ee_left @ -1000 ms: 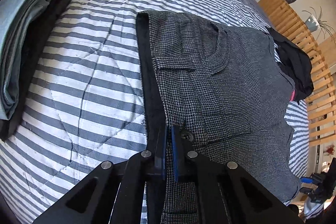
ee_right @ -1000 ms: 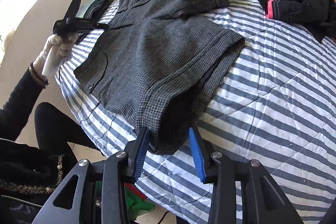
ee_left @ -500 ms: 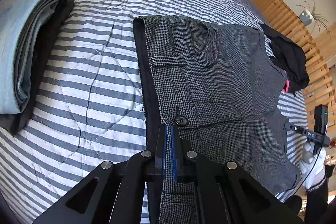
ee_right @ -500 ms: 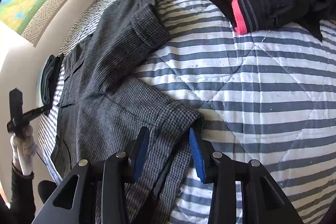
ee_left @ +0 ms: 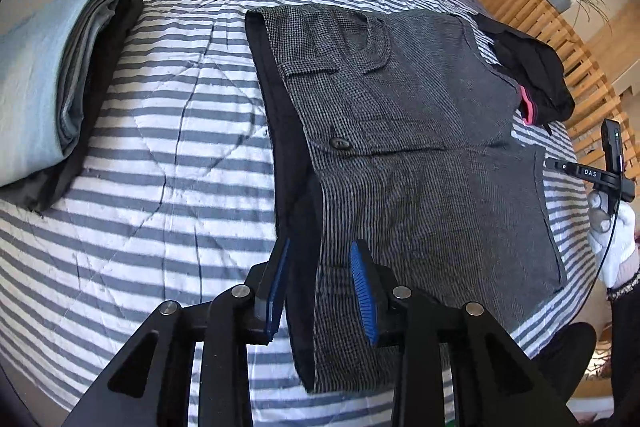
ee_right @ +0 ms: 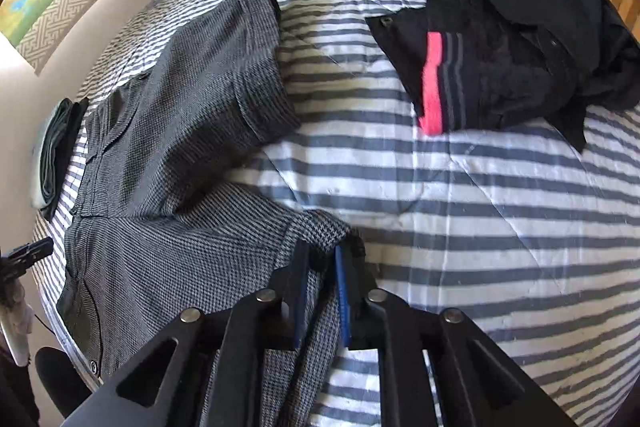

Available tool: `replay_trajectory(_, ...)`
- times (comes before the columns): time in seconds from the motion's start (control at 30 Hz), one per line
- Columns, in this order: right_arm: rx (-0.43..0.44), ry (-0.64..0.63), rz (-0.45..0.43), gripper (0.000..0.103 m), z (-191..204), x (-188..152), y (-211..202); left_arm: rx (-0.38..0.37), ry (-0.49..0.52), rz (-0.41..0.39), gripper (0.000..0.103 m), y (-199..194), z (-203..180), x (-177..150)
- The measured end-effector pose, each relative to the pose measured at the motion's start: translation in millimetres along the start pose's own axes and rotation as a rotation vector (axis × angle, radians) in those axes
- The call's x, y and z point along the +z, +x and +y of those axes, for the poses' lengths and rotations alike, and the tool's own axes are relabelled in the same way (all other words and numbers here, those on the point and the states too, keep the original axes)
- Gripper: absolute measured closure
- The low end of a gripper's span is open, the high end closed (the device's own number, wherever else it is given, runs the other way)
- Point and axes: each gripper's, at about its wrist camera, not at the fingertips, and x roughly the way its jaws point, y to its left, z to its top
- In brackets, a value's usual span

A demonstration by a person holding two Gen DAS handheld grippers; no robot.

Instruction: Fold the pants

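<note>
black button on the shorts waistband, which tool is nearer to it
Left. The left tool straddles the waistband edge of the grey houndstooth shorts just below the black button, pads apart. The right tool pinches the leg hem at the opposite end.

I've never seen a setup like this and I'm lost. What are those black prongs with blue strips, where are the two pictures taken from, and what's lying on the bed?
A person holds a two-finger gripper in each hand, each carrying a camera looking along its fingers. On the striped bedspread lie grey checked shorts, a folded stack and a black heap. The left gripper has just been opening: its pads straddle the waistband without pressing. The right gripper has just been closing and pinches a leg hem.
</note>
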Motion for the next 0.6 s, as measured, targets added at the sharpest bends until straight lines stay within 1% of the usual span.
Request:
replay_trajectory(0.03, 0.009, 0.018, -0.014, 0.088, -4, -8, -7, 0.0, 0.002, -0.001, 0.068, -7, 2, -9)
replay_trajectory(0.07, 0.028, 0.03, -0.024, 0.088, -8, -19, -17, -0.003, 0.005, -0.002, 0.063, -13, 4, -19)
replay_trajectory(0.1, 0.051, 0.038, -0.032, 0.088, -11, -32, -27, -0.007, 0.013, -0.005, 0.055, -18, 5, -29)
replay_trajectory(0.13, 0.069, 0.037, -0.043, 0.088, -11, -47, -37, -0.008, 0.026, -0.011, 0.051, -22, 5, -39)
replay_trajectory(0.17, 0.084, 0.02, -0.053, 0.088, -10, -64, -47, -0.01, 0.043, -0.016, 0.044, -24, 5, -48)
replay_trajectory(0.2, 0.097, -0.004, -0.063, 0.087, -5, -81, -57, -0.013, 0.06, -0.018, 0.04, -26, 4, -57)
replay_trajectory(0.27, 0.131, -0.055, -0.079, 0.082, 8, -114, -71, -0.014, 0.083, -0.008, 0.039, -26, 1, -73)
replay_trajectory(0.33, 0.139, -0.096, -0.096, 0.073, 18, -145, -80, -0.019, 0.117, 0.0, 0.039, -20, -4, -84)
replay_trajectory(0.4, 0.127, -0.156, -0.11, 0.069, 31, -170, -83, 0.021, 0.167, -0.013, 0.039, -16, -11, -90)
replay_trajectory(0.5, 0.076, -0.246, -0.117, 0.067, 49, -198, -82, 0.027, 0.19, -0.005, 0.039, -5, -17, -94)
replay_trajectory(0.6, 0.043, -0.303, -0.102, 0.067, 58, -215, -78, 0.002, 0.217, 0.014, 0.039, 6, -23, -96)
